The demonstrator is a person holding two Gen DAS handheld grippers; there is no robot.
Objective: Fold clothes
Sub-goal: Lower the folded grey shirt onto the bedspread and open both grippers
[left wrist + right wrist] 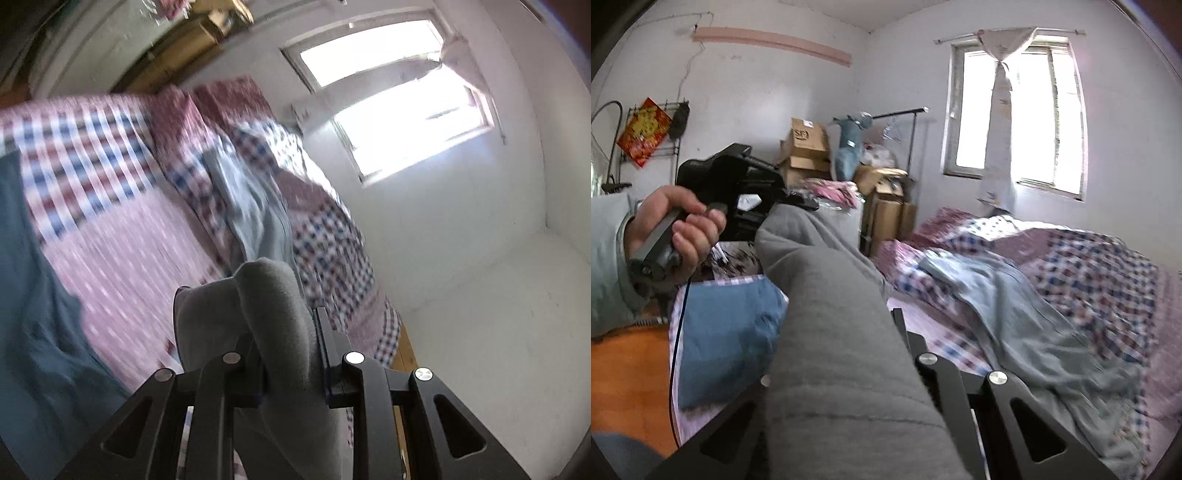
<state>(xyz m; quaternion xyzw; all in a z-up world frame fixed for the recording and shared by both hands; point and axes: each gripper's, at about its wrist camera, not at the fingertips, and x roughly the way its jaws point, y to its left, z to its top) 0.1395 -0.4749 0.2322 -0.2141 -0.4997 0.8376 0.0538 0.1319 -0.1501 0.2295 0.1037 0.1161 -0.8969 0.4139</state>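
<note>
A grey fleece garment (831, 302) is stretched in the air between both grippers above the bed. My left gripper (288, 332) is shut on one bunched end of the grey garment (273, 310). That same gripper (790, 199) shows in the right wrist view, held by a hand (679, 221) at the left. My right gripper (849, 332) is shut on the other end, and the cloth hides its left finger. A light blue-grey garment (1034, 314) lies crumpled on the bed, and it also appears as the pale garment (243, 206) in the left wrist view.
The bed (1108, 266) has a pink and checked cover. A blue pillow (724, 332) lies at its near left corner. Cardboard boxes (809, 147) and a clothes rack (905, 114) stand by the far wall. A curtained window (1015, 118) is at the right.
</note>
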